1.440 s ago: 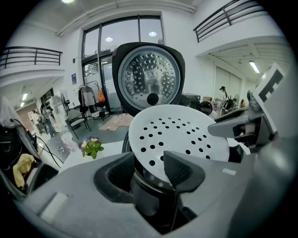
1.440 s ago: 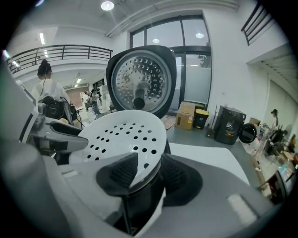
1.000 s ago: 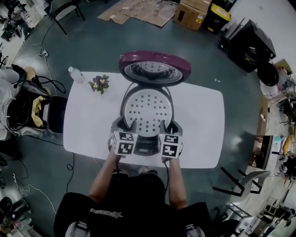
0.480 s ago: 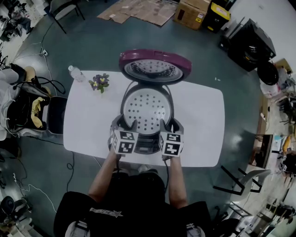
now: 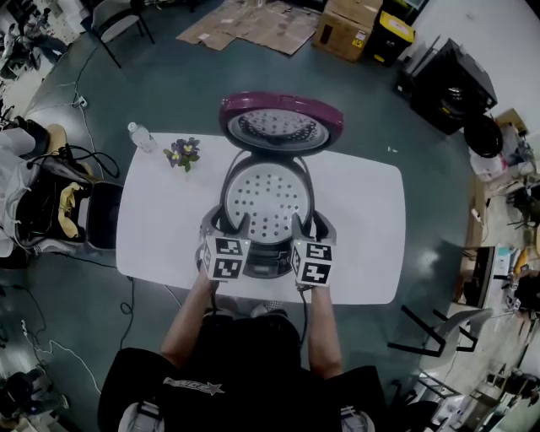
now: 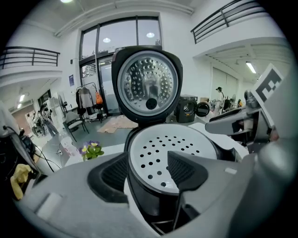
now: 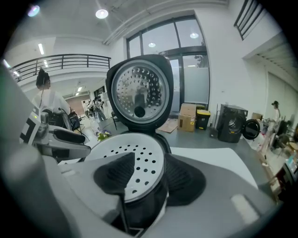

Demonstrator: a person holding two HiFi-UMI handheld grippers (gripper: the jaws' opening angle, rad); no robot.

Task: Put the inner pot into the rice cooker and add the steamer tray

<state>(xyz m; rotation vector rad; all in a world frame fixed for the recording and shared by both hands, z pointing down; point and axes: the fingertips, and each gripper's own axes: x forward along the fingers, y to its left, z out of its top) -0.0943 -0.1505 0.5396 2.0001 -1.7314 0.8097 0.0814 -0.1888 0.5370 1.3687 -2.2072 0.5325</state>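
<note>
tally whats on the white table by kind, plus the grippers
rice cooker: 1
steamer tray: 1
water bottle: 1
flower bunch: 1
grippers: 2, left gripper and right gripper, jaws of both have just been opening, the steamer tray's edge between each pair
total: 6

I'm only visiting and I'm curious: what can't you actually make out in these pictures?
- Inner pot: in every view, the steamer tray covers the rice cooker's opening.
- Water bottle label: head view, too small.
- Cardboard box contents: head view, closed and cut off by the top edge.
</note>
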